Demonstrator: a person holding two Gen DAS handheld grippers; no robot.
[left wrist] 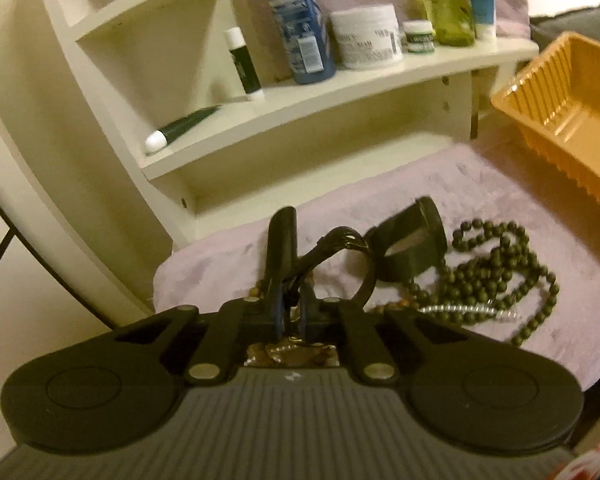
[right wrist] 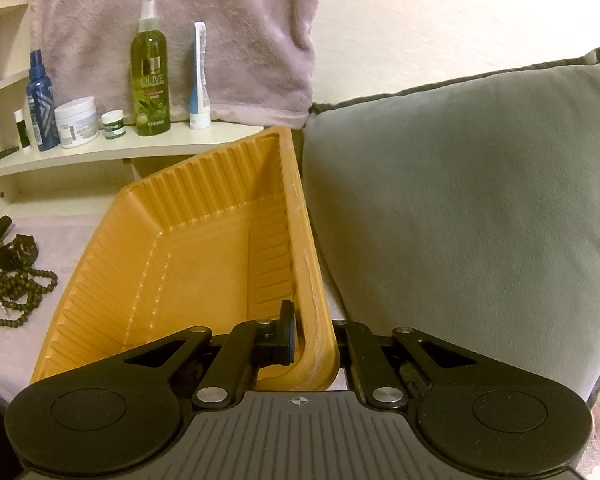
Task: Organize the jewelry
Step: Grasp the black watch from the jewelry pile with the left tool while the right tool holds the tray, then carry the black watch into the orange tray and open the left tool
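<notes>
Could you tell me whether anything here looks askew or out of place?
Yes: the orange tray sits tilted, its rim pinched by the right gripper. The bead necklace lies tangled on the pink towel, outside it.

A pale pink plush cloth [left wrist: 480, 184] covers the work surface. On it lie a string of dark green beads [left wrist: 496, 280], a black cuff-like band [left wrist: 410, 240] beside them, and an orange ribbed plastic tray [right wrist: 172, 264] to the right. Behind stands a cream shelf unit [left wrist: 340, 92] carrying a blue bottle [left wrist: 300, 20], a white jar [left wrist: 366, 36], a green spray bottle [right wrist: 150, 76], and a dark tube [left wrist: 184, 128] lying flat.
</notes>
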